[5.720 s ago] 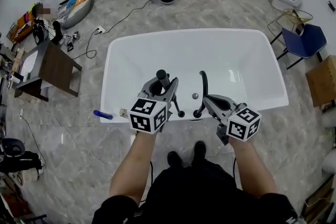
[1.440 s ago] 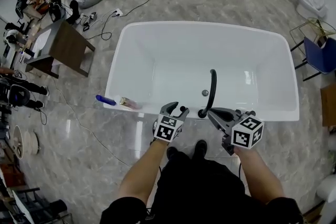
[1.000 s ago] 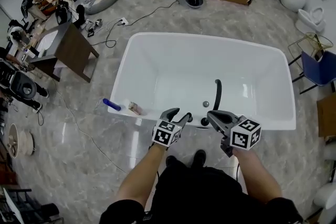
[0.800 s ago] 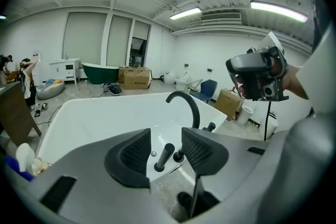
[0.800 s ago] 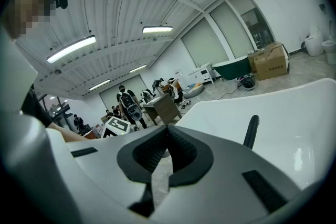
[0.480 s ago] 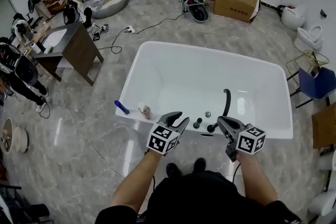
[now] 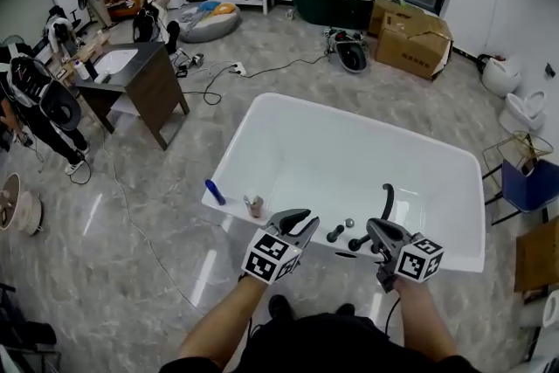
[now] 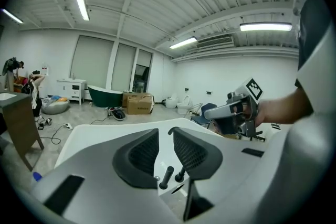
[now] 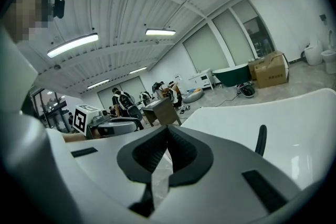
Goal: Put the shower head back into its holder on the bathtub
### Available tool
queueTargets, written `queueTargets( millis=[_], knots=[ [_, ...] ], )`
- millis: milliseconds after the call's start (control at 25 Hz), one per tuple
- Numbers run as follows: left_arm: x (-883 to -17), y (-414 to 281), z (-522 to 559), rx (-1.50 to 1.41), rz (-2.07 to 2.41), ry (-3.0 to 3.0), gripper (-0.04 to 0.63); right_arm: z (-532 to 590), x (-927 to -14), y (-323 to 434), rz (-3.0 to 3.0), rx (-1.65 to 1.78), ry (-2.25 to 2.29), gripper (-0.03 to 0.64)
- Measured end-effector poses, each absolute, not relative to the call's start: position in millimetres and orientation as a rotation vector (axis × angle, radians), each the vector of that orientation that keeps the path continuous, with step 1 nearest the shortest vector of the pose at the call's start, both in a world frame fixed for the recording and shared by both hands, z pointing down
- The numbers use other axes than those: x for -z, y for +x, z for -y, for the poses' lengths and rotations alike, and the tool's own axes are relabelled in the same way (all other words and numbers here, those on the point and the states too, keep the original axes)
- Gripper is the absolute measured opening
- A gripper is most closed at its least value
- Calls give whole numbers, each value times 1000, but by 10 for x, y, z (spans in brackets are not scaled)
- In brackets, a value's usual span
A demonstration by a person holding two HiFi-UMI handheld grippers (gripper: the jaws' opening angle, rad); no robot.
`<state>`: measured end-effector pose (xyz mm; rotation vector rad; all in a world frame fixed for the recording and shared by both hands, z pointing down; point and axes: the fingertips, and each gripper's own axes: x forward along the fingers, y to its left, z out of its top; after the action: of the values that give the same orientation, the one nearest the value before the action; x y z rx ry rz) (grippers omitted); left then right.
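Bathtub (image 7: 332, 153): job looks done, and I judge this the wrap-up step. Left tongs (image 7: 299, 221) narrowly open with nothing between the jaws, which have just been closing. Right tongs (image 7: 374, 230) closed, empty. Shower head (image 7: 334, 233) stands upright in its holder on the near rim, between and just beyond both tongs, touching neither. Next: check it's seated, then back off.

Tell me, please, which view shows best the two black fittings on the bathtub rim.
The left gripper view: the two black fittings stand close and upright there, clearly separate. The head view shows them small on the near rim of the bathtub. The right gripper view does not show them.
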<state>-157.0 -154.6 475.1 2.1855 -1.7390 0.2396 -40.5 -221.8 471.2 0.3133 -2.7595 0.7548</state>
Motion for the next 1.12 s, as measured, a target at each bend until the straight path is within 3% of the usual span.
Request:
queueTargets(
  millis=[360,680,1120],
  knots=[
    [-4255,-1488,1872,-168,2089,2076,17,2421,-4170,-255,2947,-548,139,15],
    [-3681,-1535,2112,-123,2213,2068,15,2743,-3457,164,3087,-248,191,15],
    [-3527,-1598,2195,-91,2232,2065,15,2978,-3327,277,3145,-238,282,15]
  ],
)
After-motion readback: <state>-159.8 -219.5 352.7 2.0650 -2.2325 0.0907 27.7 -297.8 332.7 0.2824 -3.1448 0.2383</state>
